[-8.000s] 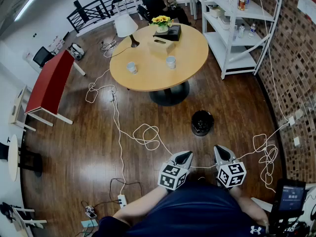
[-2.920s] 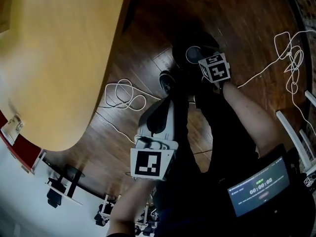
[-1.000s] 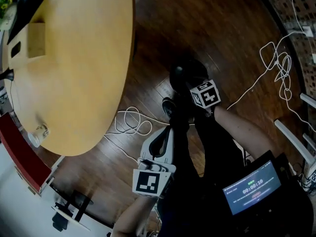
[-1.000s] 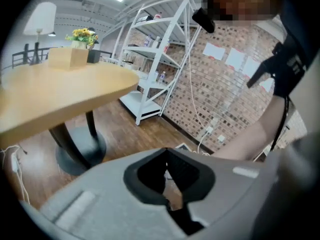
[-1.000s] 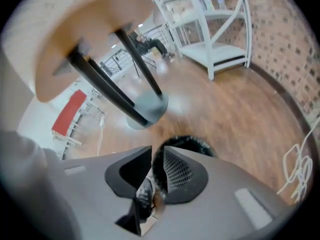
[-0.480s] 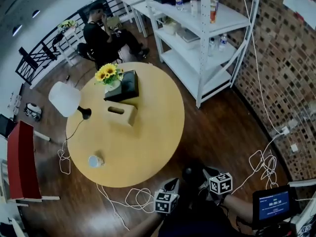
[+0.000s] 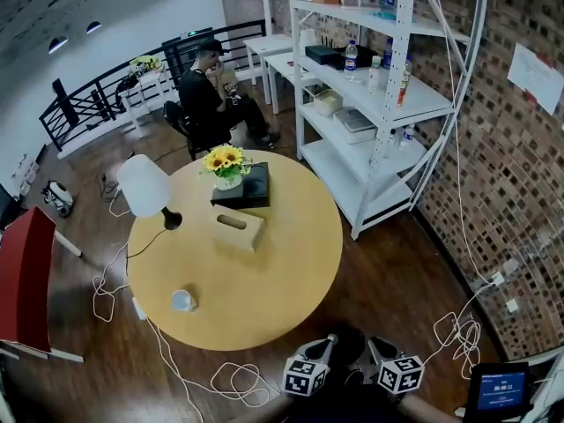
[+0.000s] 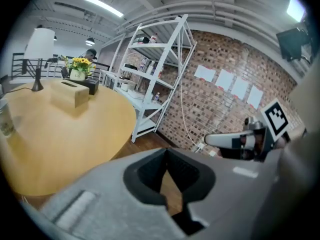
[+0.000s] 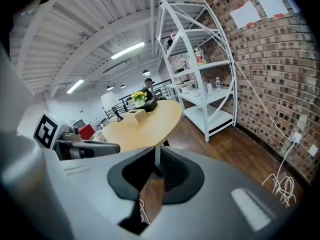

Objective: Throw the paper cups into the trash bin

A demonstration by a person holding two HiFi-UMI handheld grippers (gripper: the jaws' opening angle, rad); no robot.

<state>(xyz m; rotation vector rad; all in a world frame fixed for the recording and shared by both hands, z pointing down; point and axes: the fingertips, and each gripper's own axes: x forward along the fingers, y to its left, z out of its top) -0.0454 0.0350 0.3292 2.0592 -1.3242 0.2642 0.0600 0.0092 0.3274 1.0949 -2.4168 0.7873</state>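
Observation:
One paper cup [image 7: 183, 300] stands near the front left edge of the round wooden table [image 7: 282, 280]; it also shows as a pale cup [image 8: 5, 121] at the left gripper view's edge. A dark shape that looks like the black trash bin [image 7: 351, 338] lies on the floor between my grippers, mostly hidden. My left gripper [image 7: 328, 340] [image 8: 166, 151] is shut, tips touching, nothing in it. My right gripper [image 7: 374, 343] [image 9: 155, 151] has just been closing; a thin slit remains between its jaws, with nothing in it. Both point toward the table from just off its near edge.
On the table stand a white lamp [image 7: 146, 187], a tissue box [image 7: 235, 229] and yellow flowers [image 7: 225, 160] on a black box. White shelving [image 7: 379, 104] lines the brick wall at right. Cables [image 7: 231, 379] loop on the floor. A person [image 7: 211, 95] sits beyond the table.
The head view has swung up from the floor to the whole room. My right gripper has come up and away from the bin. Two cups stood on the table at first, now one.

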